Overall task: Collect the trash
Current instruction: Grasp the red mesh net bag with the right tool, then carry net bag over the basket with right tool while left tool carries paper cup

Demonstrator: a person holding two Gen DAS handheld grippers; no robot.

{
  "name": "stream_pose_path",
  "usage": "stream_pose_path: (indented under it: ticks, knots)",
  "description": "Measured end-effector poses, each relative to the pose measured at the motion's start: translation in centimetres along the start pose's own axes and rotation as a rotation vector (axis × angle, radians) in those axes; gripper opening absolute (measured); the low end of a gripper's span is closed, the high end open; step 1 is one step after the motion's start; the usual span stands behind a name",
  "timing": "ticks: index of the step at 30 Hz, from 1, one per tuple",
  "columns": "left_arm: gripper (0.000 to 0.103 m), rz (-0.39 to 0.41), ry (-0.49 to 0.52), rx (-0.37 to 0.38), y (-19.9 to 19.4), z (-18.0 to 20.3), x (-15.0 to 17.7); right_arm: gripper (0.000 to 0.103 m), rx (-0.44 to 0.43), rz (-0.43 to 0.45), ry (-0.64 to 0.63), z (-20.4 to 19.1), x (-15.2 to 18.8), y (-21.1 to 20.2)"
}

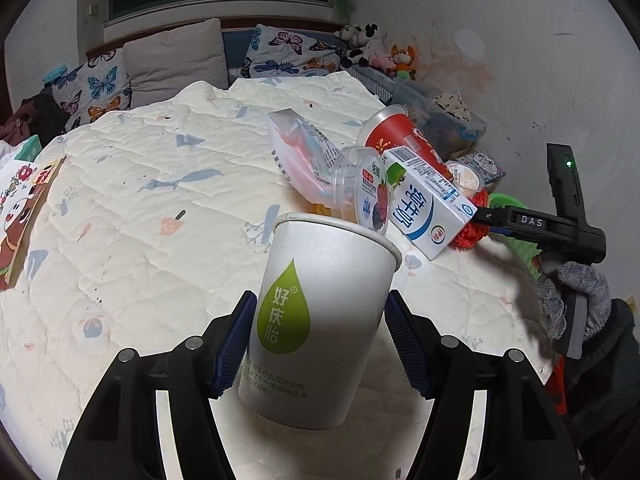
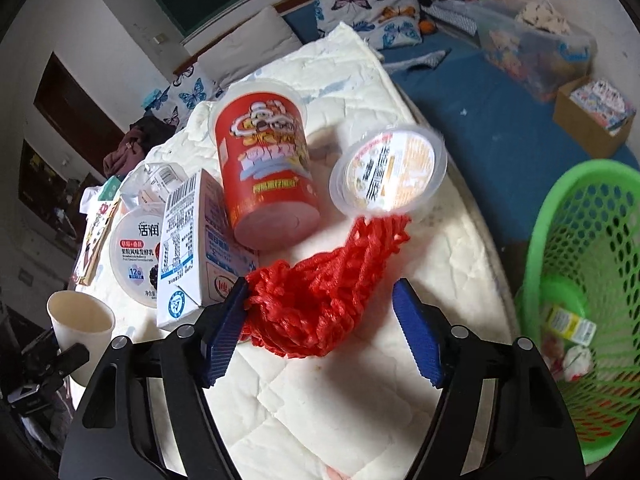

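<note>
White paper cup with a green drop logo sits clamped between the blue pads of my left gripper; both pads press its sides, and it tilts slightly with its open mouth up, above the quilted cream bedcover. Red mesh netting lies bunched on the bedcover between the fingers of my right gripper: the left pad touches the netting, while the right pad stands clear of it with a gap showing, so the jaws are parted and grip nothing. Just beyond the netting rests the remaining trash in a loose cluster: a white milk carton on its side, a red snack tub leaning against it, a clear yoghurt cup tipped with its lid facing me, and a second yoghurt cup with a berry label left of the carton. Green plastic basket stands at the right, off the bed's edge, with a few scraps inside. A gloved hand holds the right gripper's handle.
</note>
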State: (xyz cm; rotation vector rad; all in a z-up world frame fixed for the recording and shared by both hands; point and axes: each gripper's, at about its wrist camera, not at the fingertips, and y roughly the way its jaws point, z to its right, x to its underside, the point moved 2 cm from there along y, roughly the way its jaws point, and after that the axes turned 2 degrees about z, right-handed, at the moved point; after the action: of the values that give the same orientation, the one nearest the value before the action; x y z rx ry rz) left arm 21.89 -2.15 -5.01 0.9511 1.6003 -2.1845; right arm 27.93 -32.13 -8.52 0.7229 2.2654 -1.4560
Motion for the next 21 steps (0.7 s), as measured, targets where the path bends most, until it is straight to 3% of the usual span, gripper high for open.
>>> stream_pose_path:
  ticks: [7, 21]
  knots:
    - [0.063, 0.003, -0.022, 0.007, -0.7, -0.2, 0.7, 0.051, -0.007, 0.03, -0.026, -0.7, 0.3, -1.1]
    - [0.063, 0.033, -0.003, 0.039, -2.6, 2.0, 1.6, 0.048, 0.025, 0.11, -0.13, -2.4, 2.8, -5.9]
